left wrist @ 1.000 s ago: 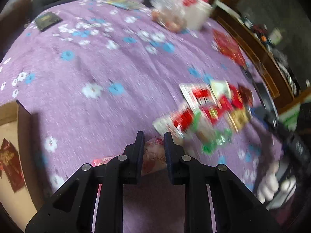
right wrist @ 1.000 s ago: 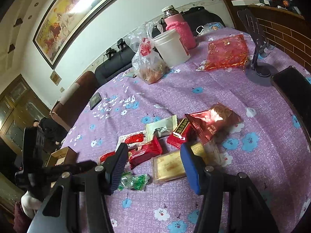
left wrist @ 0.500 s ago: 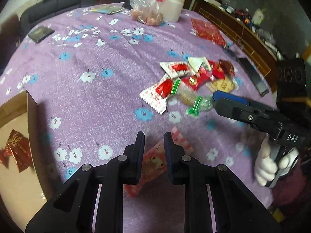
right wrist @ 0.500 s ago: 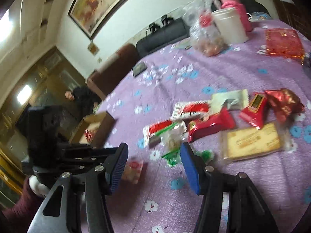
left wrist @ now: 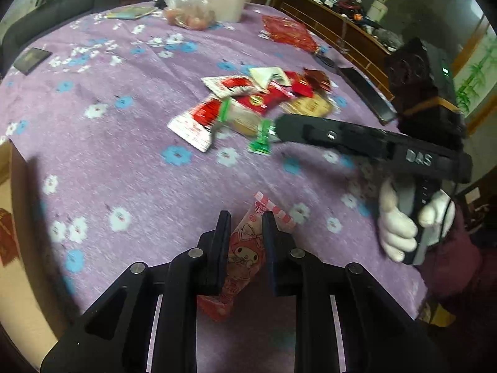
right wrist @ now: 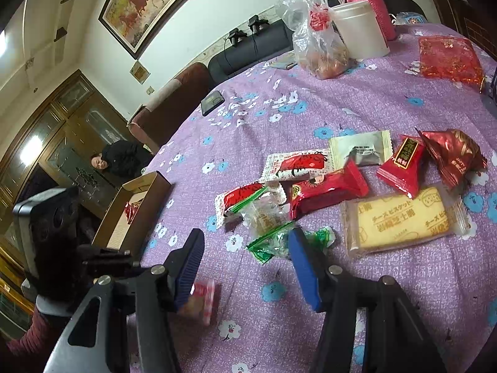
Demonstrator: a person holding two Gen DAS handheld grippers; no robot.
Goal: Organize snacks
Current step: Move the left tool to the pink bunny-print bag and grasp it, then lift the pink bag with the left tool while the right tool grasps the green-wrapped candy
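Note:
My left gripper (left wrist: 246, 222) is shut on a pink cartoon snack packet (left wrist: 243, 253) and holds it above the purple flowered tablecloth (left wrist: 124, 143). The packet also shows in the right wrist view (right wrist: 202, 298). My right gripper (right wrist: 245, 242) is open and empty, just short of a green candy wrapper (right wrist: 273, 245); it shows in the left wrist view (left wrist: 279, 127). Several snacks lie in a pile: red packets (right wrist: 326, 191), a yellow biscuit pack (right wrist: 400, 220), a white packet (right wrist: 360, 149). A cardboard box (right wrist: 136, 205) holding a red packet sits at the table's left edge.
At the back stand a plastic bag of food (right wrist: 323, 49), a white tub (right wrist: 360, 29), a pink flask (right wrist: 369, 3) and a red foil bag (right wrist: 447, 57). A dark phone (right wrist: 212, 101) lies at the far left. A black slab (left wrist: 366, 93) lies near the right edge.
My left gripper has pulled back with the pink packet, away from the pile. My right gripper has moved in toward the green wrapper, still open.

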